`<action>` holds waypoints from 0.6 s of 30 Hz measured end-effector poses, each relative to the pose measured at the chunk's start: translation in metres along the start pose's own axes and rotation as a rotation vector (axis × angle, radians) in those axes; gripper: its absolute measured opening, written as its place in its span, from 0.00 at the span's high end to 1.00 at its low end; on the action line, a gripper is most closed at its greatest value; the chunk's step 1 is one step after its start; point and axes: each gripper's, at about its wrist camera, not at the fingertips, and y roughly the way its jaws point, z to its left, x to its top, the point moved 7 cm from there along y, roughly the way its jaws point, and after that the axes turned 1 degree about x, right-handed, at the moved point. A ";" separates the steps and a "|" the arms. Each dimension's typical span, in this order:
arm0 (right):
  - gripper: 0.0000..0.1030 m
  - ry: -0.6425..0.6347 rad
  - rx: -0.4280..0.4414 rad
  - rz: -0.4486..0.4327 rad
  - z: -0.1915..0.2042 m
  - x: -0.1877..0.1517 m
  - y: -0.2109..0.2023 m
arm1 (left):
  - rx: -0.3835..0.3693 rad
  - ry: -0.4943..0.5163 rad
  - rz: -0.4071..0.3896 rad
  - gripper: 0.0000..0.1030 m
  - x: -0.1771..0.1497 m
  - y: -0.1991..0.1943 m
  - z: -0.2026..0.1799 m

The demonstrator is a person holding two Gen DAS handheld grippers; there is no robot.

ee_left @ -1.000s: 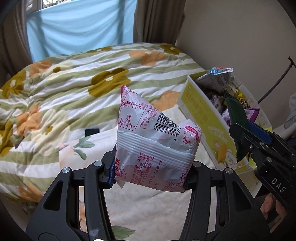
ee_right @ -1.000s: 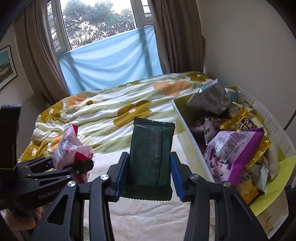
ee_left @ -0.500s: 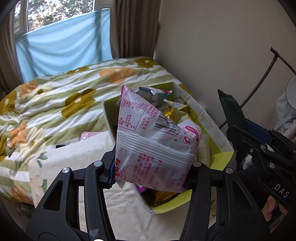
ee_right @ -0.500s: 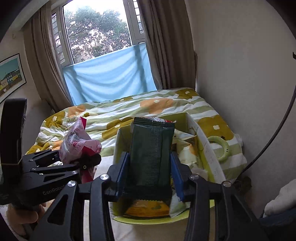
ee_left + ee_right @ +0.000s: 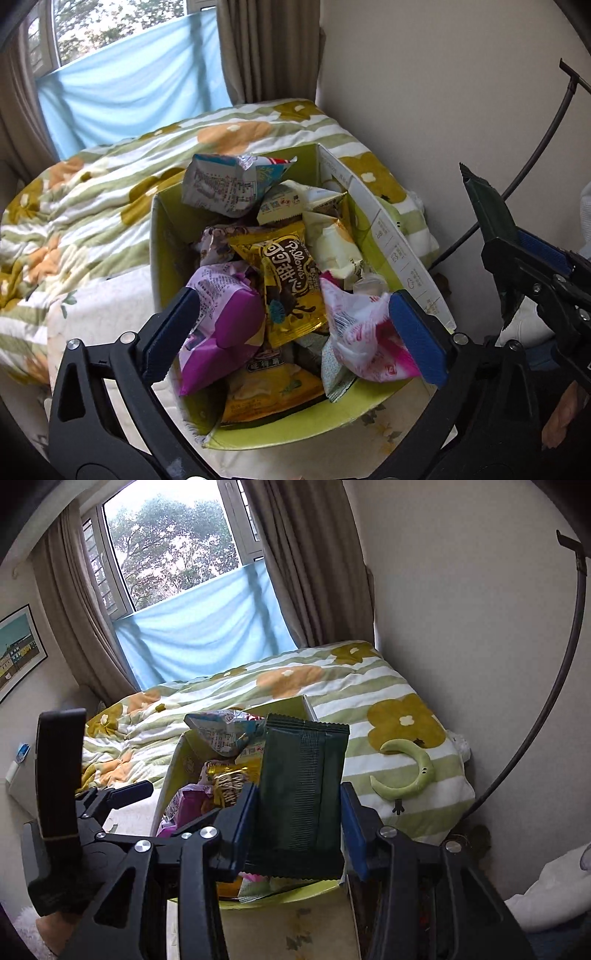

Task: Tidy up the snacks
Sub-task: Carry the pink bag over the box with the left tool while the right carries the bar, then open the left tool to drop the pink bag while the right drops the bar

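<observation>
Through the left wrist camera, my left gripper (image 5: 291,328) has just been opening: its blue-padded fingers (image 5: 417,334) now stand wide apart with nothing pressed between them. The crinkled white-and-pink plastic snack packet (image 5: 364,334) that sat clamped in them half a second ago has dropped and lies at the near right of the yellow-green cardboard box (image 5: 384,221) on the bed, leaning against the right finger but not gripped. It rests beside a gold foil cocoa pillow bag (image 5: 290,280) and a purple pouch (image 5: 218,325), so I judge that packet as sorted.

Through the right wrist camera, my right gripper (image 5: 297,819) is clamped on the upright dark green ribbed foil sachet (image 5: 301,786), held above the box's near edge (image 5: 173,771) and not yet inside it. That one is my next release, I reckon; the box is heaped, so it may slide. A green crescent-shaped soft toy (image 5: 406,771) lies on the floral striped quilt (image 5: 354,679), well clear.
</observation>
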 end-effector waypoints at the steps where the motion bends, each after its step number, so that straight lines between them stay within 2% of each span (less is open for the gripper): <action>1: 0.61 -0.002 0.006 0.008 -0.002 0.000 0.003 | 0.003 -0.013 0.006 0.01 -0.003 -0.001 0.004; 9: 0.61 -0.040 0.064 0.040 0.001 -0.001 0.013 | 0.053 -0.136 0.014 0.01 -0.029 -0.021 0.056; 18: 0.61 -0.145 0.178 0.099 0.034 0.011 0.039 | 0.138 -0.239 0.005 0.01 -0.049 -0.051 0.104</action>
